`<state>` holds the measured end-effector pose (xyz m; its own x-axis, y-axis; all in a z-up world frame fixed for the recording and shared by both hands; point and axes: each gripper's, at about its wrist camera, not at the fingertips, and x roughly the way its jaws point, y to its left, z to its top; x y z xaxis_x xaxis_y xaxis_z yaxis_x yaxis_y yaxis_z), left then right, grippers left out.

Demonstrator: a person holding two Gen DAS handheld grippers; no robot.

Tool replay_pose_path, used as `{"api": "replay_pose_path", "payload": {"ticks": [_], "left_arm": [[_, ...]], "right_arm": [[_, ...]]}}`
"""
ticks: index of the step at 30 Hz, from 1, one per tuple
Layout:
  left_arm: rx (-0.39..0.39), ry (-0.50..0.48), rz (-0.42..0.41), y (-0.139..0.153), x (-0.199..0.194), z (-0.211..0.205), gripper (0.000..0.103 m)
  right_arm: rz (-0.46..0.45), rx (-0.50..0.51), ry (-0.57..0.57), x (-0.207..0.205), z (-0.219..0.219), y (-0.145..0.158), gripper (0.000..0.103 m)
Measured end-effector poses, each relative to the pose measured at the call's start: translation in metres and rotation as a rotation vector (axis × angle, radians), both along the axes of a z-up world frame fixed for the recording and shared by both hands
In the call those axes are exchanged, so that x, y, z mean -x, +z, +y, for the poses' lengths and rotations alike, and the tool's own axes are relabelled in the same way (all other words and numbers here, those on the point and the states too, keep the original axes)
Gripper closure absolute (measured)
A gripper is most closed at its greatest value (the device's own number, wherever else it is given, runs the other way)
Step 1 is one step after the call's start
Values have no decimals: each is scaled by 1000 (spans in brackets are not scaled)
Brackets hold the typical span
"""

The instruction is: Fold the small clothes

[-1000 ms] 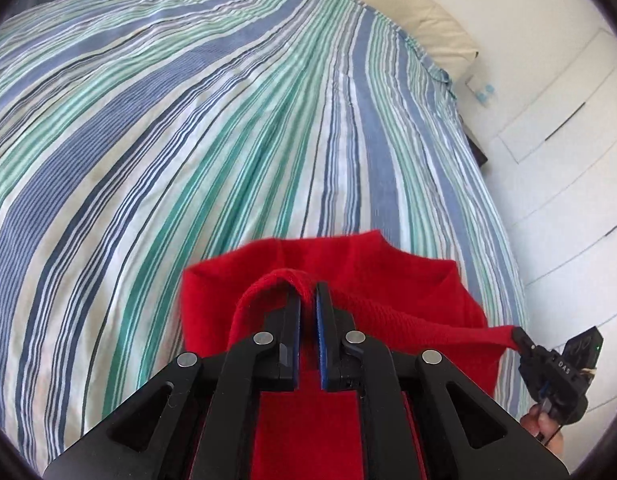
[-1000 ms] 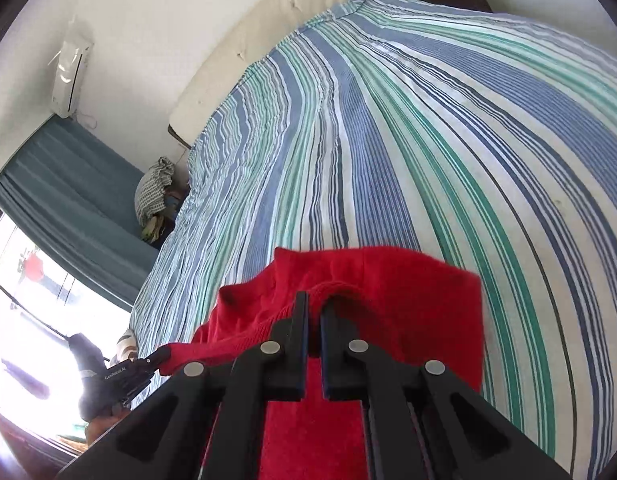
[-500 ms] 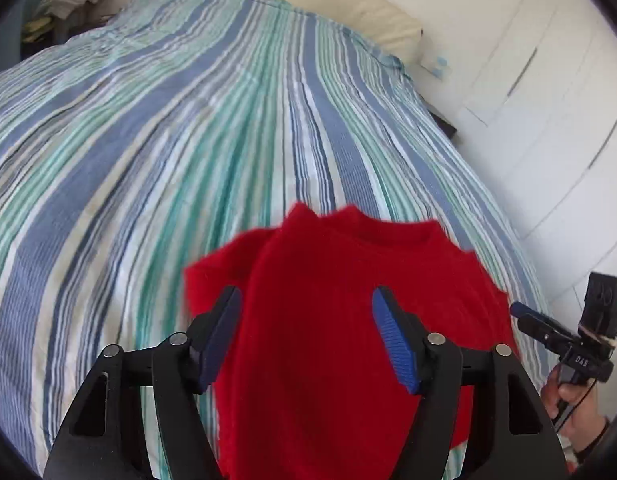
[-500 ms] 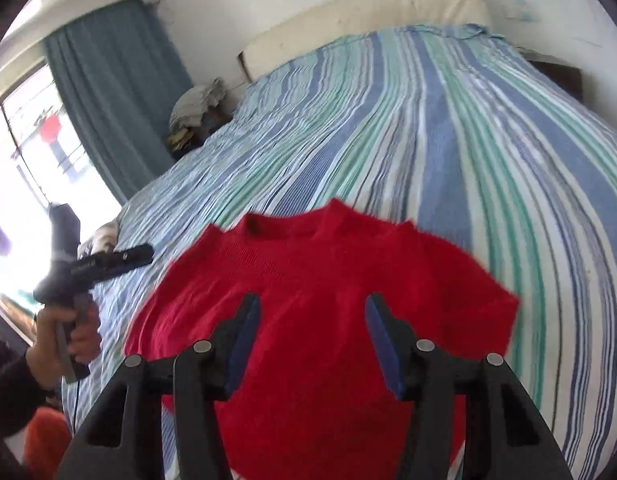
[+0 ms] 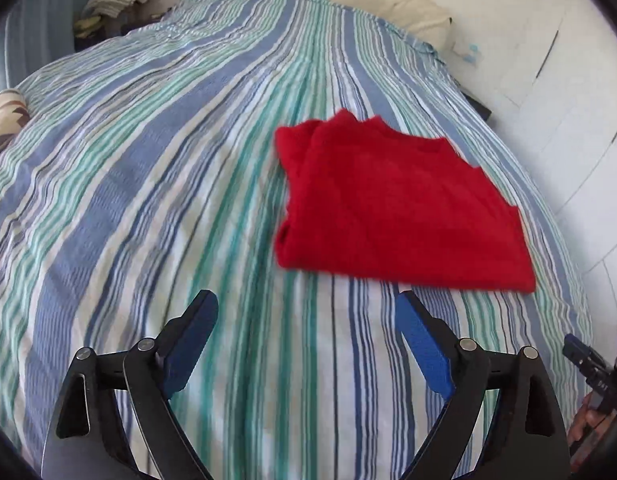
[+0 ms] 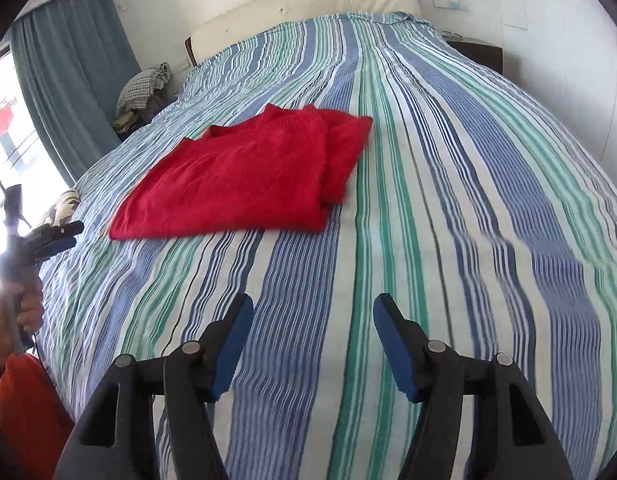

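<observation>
The red garment [image 5: 392,204] is now laid flat on the striped bedspread [image 5: 188,152], folded into a rough rectangle, with a second layer showing along one side edge as a narrower strip beneath the top panel [image 6: 344,156]. A second ago a folded edge of it was pinched in each claw and was being carried over the rest of the cloth; since then it has been let go and both claws have been drawn back toward the near edge of the bed. In the left wrist view the garment is seen to the right of centre and well beyond the left claw [image 5: 306,344]; in the right wrist view it is seen to the left and far from the right claw [image 6: 312,348].

Both claws are held apart with only bare bedspread between the pads, and their jaws are opening at this moment. Nothing is gripped by either. The left claw is also glimpsed at the left edge of the right wrist view, held in a hand [image 6: 28,308].

From the way the cloth lies, a fold is judged to have been completed and released. Whether a further fold is needed cannot be told, though the piece already appears compact. The far edge looks slightly uneven near the neckline. A cream headboard [image 6: 308,4] is seen at the far end of the bed.
</observation>
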<state>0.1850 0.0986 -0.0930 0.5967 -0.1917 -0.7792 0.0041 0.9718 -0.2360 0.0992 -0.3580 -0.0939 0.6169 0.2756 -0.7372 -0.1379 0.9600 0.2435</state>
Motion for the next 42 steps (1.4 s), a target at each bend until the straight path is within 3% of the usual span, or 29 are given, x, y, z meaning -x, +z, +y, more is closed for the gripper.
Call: {"api": "replay_pose_path", "payload": {"ticks": [4, 6, 10, 13, 15, 19, 42], "left_arm": [[16, -30, 68, -30, 59, -41, 11], [-20, -44, 89, -41, 77, -60, 11], [-177, -108, 40, -41, 102, -88, 11], [-221, -135, 11, -38, 109, -89, 6], [-258, -148, 40, -52, 107, -85, 4], [-226, -159, 39, -64, 110, -73, 0], [-267, -151, 18, -69, 113, -83, 1]], "right_arm": [[49, -80, -64, 54, 16, -17, 40], [72, -87, -66, 65, 25, -20, 40], [27, 50, -21, 76, 41, -20, 40], [46, 73, -56, 79, 35, -32, 40], [65, 81, -65, 78, 32, -42, 40], [48, 126, -54, 79, 40, -47, 35], [6, 171, -30, 85, 48, -55, 26]]}}
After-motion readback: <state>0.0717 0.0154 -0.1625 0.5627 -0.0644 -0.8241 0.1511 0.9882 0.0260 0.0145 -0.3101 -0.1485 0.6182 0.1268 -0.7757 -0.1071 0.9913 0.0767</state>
